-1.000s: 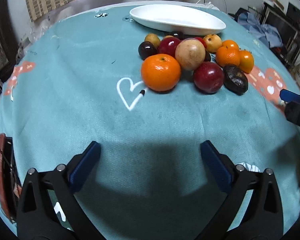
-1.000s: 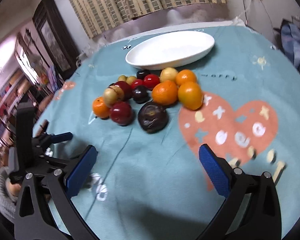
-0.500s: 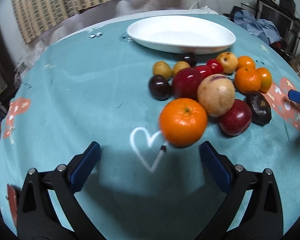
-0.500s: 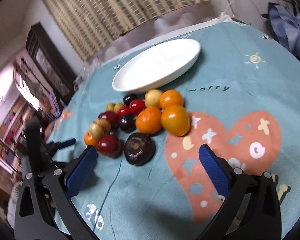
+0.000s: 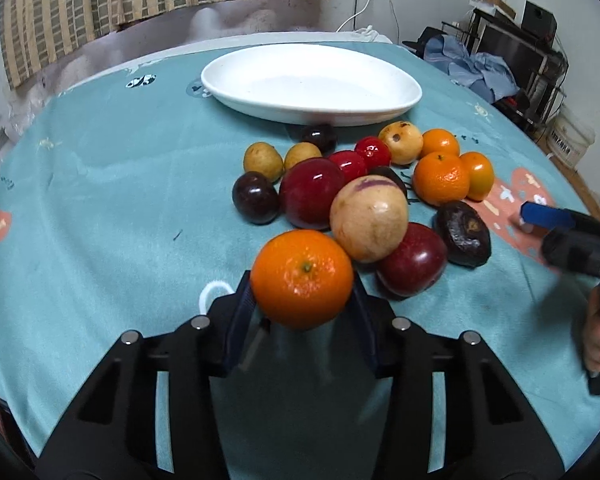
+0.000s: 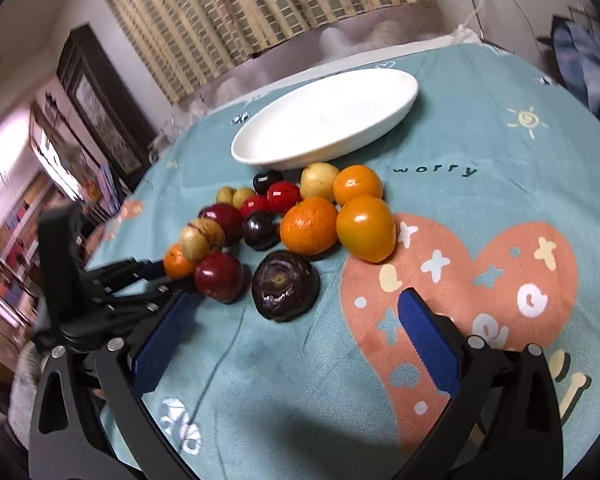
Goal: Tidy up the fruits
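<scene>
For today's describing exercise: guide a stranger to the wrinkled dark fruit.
Start at the white oval dish, then come down through the fruit pile on the teal tablecloth. The wrinkled dark fruit lies at its near edge, the only shrivelled, purple-black one.

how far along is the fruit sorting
Nothing looks done: the white plate holds no fruit. In hand: the left gripper is closing its jaws on the nearest orange, which sits between its pads. The right gripper is open and holds nothing. Left: the rest of the fruit pile sits on the tablecloth.
</scene>
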A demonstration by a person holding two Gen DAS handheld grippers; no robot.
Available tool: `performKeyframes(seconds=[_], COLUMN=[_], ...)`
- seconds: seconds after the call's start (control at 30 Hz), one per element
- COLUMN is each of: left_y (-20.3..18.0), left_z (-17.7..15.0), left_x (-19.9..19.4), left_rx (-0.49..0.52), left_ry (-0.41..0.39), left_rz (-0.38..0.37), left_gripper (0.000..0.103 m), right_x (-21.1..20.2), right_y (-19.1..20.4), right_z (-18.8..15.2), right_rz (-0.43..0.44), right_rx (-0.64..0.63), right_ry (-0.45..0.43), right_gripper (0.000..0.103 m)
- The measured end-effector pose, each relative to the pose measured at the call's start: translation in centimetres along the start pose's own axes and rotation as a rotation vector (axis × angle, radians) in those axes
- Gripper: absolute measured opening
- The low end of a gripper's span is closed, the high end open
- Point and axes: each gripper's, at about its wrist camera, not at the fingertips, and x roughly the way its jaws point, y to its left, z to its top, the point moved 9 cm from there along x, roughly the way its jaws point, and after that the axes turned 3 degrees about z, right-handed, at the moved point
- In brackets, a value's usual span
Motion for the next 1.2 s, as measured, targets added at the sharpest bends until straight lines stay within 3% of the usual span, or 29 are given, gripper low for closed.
performKeyframes(seconds=[0.17, 0.23, 0.3, 0.53, 0.57, 0.63, 0.8, 1.0, 1.2], left_y=[1.0, 1.0, 1.0, 1.0, 1.0, 0.9, 0.5, 0.2, 0.6], left_z=[0.4, 0.5, 0.4, 0.1, 0.2, 0.1, 0.6, 2.5, 8.5], left_x=[-0.3, -0.4, -0.4, -0.1, -0.1, 0.0, -1.2, -4.7, -3.8], left_rx=[-0.038, -0.047, -0.041, -0.03, -0.028, -0.025, -0.026, -0.043, -0.062], left_ry=[-0.021, -0.023, -0.021, -0.011, -0.012, -0.014, -0.064, -0.152, -0.156], left_rz=[0.016, 0.009, 0.013, 0.021, 0.021, 0.023, 0.003, -0.001, 0.005], left_gripper=[0.046, 0.046, 0.046, 0.047, 0.047, 0.047, 0.046, 0.046, 0.046], right_x=[0.3, 1.2, 2.2, 4.4, 4.6, 4.8, 3.7, 0.2, -1.0], right_y=[1.3, 1.2, 1.1, 0.6, 0.5, 0.5, 0.7, 1.4, -0.3], right_z=[0.0, -0.3, -0.7, -0.1, 0.0, 0.2, 0.1, 2.0, 11.0], right_rz=[-0.096, -0.121, -0.126, -0.125, -0.126, -0.115, -0.093, -0.023, -0.047], right_rx=[-0.148, -0.18, -0.19, -0.152, -0.152, -0.155, -0.17, -0.135, -0.084], right_ry=[-0.02, 0.001, 0.041, 0.096, 0.099, 0.1, 0.067, -0.041, -0.135], right_gripper=[0.099, 0.083, 0.074, 0.065, 0.062, 0.045, 0.045, 0.045, 0.045])
